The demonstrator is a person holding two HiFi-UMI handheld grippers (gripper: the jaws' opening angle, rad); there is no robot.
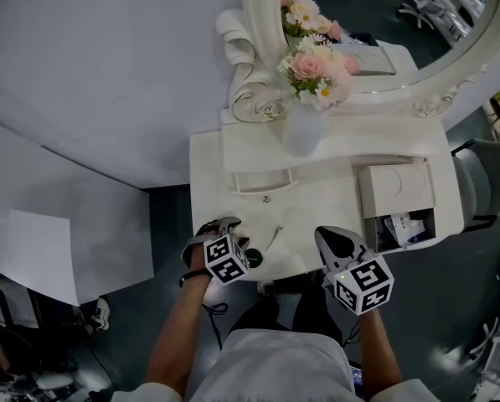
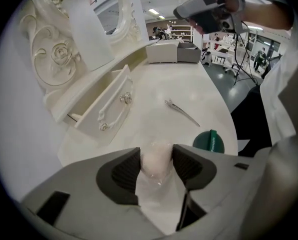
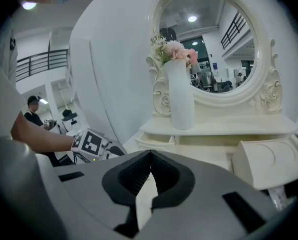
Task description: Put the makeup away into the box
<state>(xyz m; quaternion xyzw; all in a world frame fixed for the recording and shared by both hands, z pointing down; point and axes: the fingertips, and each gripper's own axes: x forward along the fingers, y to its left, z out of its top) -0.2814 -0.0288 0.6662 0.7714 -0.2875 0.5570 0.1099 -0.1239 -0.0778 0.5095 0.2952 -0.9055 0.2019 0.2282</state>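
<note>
currently the left gripper [image 2: 156, 153] is pinching a pink puff [image 2: 155, 165] in clear wrap between its fingers at the bench's [image 2: 188, 84] near edge – the right gripper [image 3: 149, 156] is hovering with its fingers closed on nothing, near the open white box [image 1: 396, 193]

On the desk [image 1: 317, 220], the vase [image 1: 302, 128] stands at the back on a raised shelf, in front of the mirror [image 1: 400, 32]. Below it a drawer [image 1: 262, 180] juts out. The box [image 1: 396, 189] sits at the right end. A hair clip [image 2: 181, 111] lies mid-desk. A round jar [image 2: 208, 141] sits at the front edge, just right of the left hand-held gripper [image 1: 227, 224], whose pads touch a bagged puff [image 2: 155, 160] between them.
</note>
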